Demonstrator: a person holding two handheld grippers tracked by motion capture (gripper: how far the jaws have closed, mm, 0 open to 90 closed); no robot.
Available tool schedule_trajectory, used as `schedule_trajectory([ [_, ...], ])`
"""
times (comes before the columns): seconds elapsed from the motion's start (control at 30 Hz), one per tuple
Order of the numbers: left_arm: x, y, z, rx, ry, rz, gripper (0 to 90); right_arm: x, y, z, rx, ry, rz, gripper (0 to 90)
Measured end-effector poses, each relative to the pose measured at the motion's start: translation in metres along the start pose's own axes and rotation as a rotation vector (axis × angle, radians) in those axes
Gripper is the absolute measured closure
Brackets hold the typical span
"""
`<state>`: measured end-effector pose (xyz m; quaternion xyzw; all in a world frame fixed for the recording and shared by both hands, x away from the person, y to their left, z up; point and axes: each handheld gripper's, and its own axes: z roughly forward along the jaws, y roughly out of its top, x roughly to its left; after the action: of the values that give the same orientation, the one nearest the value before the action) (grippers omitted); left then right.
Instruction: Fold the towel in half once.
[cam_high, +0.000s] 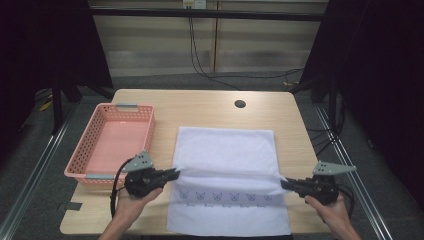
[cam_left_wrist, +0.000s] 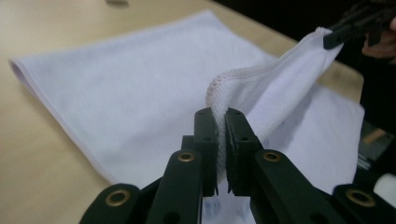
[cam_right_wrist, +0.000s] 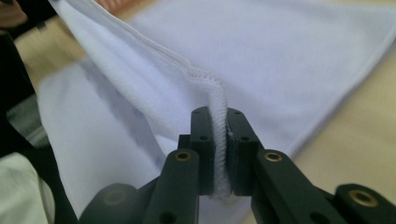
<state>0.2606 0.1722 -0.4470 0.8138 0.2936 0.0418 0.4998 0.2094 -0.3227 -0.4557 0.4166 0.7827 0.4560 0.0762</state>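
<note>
Towel: white, lying on the wooden table, right of centre; a row of small printed motifs runs across its near part.
Fold state: a hemmed edge is lifted off the table and stretched between the two grippers, crossing above the flat part of the cloth.
Left gripper: at the towel's left side, level, pointing right; fingers clamped on the stitched hem, cloth pinched between the pads.
Right gripper: at the towel's right side, pointing left; fingers clamped on the hem too, the edge running up between the pads.
Left gripper view: hem rises from the fingers and spans to the other gripper at top right, which bites the far corner.
Hands: one on each gripper, coming in from the near table edge.
Basket: pink, perforated walls, on the left of the table, just beside the left gripper, apart from the towel.
Table hole: round dark cable port beyond the towel.
</note>
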Motion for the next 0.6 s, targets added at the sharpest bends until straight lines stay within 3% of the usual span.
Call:
schedule_trajectory([
  [0.1, 0.000, -0.020, 0.005, 0.055, -0.036, -0.041, 81.7, 0.003, -0.013, 0.003, 0.051, 0.009, 0.009, 82.3],
  [0.17, -0.002, -0.027, 0.006, 0.123, -0.043, -0.006, 82.4, 0.008, -0.019, 0.000, 0.076, 0.029, 0.007, 81.5],
  [0.3, -0.004, -0.039, 0.002, 0.175, -0.079, -0.029, 82.1, 0.018, -0.027, -0.004, 0.131, 0.052, -0.021, 78.2],
  [0.33, -0.006, -0.041, 0.001, 0.186, -0.102, -0.026, 82.4, 0.020, -0.028, -0.005, 0.146, 0.066, -0.019, 78.2],
  [0.4, -0.010, -0.042, -0.002, 0.207, -0.102, 0.006, 81.2, 0.026, -0.030, -0.010, 0.166, 0.066, -0.040, 76.7],
  [0.47, -0.012, -0.038, -0.006, 0.240, -0.152, 0.037, 76.9, 0.032, -0.031, -0.014, 0.169, 0.091, -0.053, 75.2],
  [0.5, -0.011, -0.036, -0.010, 0.237, -0.160, 0.052, 77.2, 0.035, -0.032, -0.015, 0.167, 0.090, -0.056, 75.1],
  [0.57, -0.009, -0.034, -0.017, 0.187, -0.182, 0.001, 75.4, 0.040, -0.033, -0.018, 0.170, 0.093, -0.068, 72.3],
  [0.6, -0.009, -0.033, -0.019, 0.180, -0.199, -0.003, 72.8, 0.041, -0.034, -0.020, 0.147, 0.093, -0.059, 71.6],
])
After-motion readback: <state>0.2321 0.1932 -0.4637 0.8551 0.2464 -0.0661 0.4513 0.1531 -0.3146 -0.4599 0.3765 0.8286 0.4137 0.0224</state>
